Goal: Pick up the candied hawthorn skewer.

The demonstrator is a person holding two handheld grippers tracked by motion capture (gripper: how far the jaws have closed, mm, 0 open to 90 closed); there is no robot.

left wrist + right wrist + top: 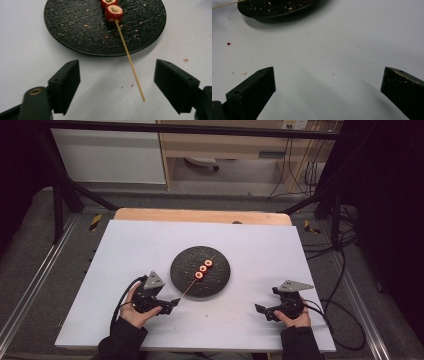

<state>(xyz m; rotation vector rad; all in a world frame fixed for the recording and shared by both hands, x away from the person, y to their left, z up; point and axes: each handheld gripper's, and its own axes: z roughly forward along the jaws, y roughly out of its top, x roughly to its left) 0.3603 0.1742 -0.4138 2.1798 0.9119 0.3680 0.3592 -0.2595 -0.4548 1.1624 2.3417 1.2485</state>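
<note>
A round black plate (pixel 219 276) lies in the middle of the white board (pixel 150 245). Across it rests a thin wooden skewer (pixel 187 290) with three red, filled pieces (pixel 203 268) threaded on it; its bare end sticks out over the plate's near-left rim. My left gripper (pixel 172 304) sits at that bare end, open. In the left gripper view the skewer (pixel 130 61) runs down between the jaws of the left gripper (pixel 117 68), touching neither, and two red pieces (pixel 113 13) lie on the plate (pixel 75 27). My right gripper (pixel 262 311) rests open at the near right, with bare board between its jaws (pixel 328 72).
Red and pale crumbs (pixel 185 60) dot the board around the plate (pixel 274 10). A wooden table edge (pixel 200 215) runs along the back. Black frame poles (pixel 60 205) stand at both sides, and cables (pixel 345 265) trail on the right.
</note>
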